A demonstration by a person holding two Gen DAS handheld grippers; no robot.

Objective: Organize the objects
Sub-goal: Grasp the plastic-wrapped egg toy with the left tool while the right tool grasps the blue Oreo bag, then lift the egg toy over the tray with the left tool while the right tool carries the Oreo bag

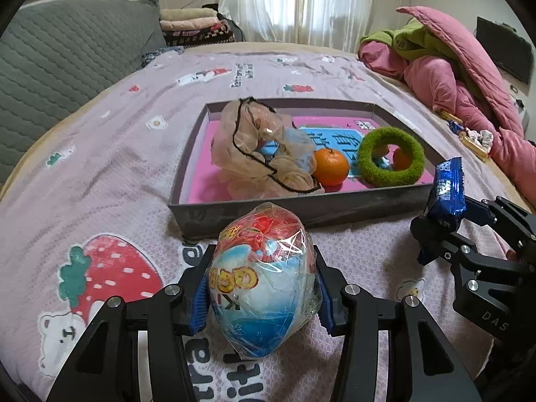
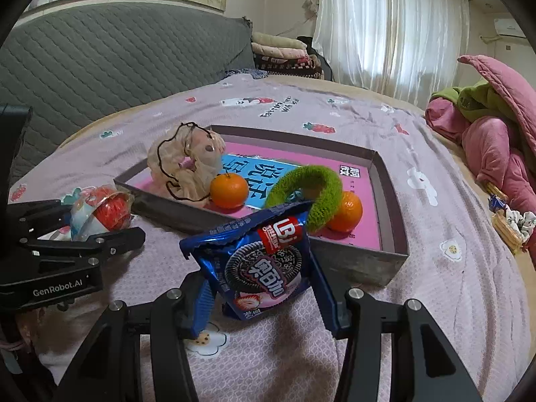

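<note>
My left gripper is shut on a round snack in clear wrap, red on top and blue below, just above the bedspread in front of the grey box. In the right wrist view that snack sits in the left gripper at the far left. My right gripper is shut on a blue cookie packet, held upright near the box's front wall. The box holds a beige mesh pouch, an orange, a green fuzzy ring and a second orange.
The box lies on a pink bedspread with strawberry prints. A heap of pink and green quilts fills the right side, with small wrapped items beside it. A grey quilted headboard stands at the left, folded blankets behind.
</note>
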